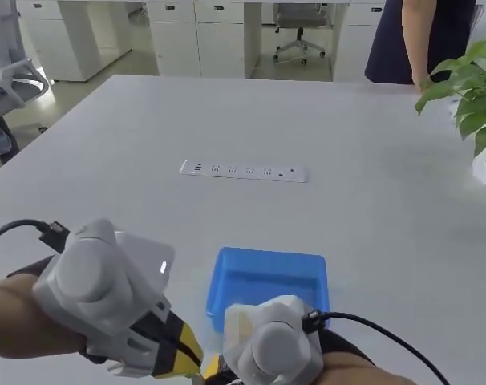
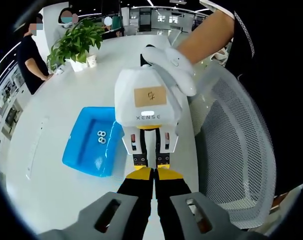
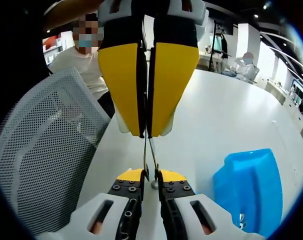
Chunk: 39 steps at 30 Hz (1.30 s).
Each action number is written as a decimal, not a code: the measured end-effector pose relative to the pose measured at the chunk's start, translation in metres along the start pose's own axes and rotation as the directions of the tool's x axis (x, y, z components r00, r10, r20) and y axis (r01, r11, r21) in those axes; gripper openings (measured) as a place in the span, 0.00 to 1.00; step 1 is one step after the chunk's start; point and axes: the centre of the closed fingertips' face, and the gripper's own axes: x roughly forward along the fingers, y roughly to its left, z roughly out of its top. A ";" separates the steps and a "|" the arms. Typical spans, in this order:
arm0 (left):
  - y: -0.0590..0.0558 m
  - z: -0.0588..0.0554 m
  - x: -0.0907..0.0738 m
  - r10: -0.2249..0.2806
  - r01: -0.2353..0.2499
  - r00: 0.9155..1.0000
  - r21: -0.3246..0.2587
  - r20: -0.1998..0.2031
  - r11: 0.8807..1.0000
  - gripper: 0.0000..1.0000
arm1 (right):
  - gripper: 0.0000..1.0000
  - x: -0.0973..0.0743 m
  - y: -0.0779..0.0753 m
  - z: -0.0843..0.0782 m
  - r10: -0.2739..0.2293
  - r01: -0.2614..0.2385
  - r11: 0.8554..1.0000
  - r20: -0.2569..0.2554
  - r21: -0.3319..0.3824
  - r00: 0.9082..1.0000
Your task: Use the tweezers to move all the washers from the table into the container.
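Left gripper (image 3: 147,135) and right gripper (image 3: 151,177) both clench the tweezers (image 3: 150,155) — tip to tip — container (image 3: 249,185) beside.

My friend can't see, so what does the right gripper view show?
The left tongs, yellow-padded, pinch thin metal tweezers whose tips reach between the right tongs over a white table; a blue plastic container sits nearby.

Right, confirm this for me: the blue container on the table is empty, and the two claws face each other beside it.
Wrong on one count: the container is not empty. The left gripper view shows two washers lying inside the blue container. The rest stands: the left claw and the right claw face each other beside it.
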 end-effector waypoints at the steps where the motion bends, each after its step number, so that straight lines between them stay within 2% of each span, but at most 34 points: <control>1: 0.000 0.000 0.000 0.000 0.000 1.000 0.000 0.000 1.000 0.04 | 0.13 0.000 0.000 0.000 -0.001 0.001 1.000 -0.001 0.001 1.000; 26: 0.001 0.005 0.007 -0.013 0.013 1.000 0.006 0.002 1.000 0.04 | 0.13 -0.004 -0.001 -0.005 -0.002 0.001 1.000 0.006 0.028 1.000; 39: 0.002 0.005 0.008 -0.017 0.017 1.000 0.014 0.001 1.000 0.04 | 0.12 -0.002 -0.001 -0.005 -0.001 0.001 1.000 0.007 0.019 1.000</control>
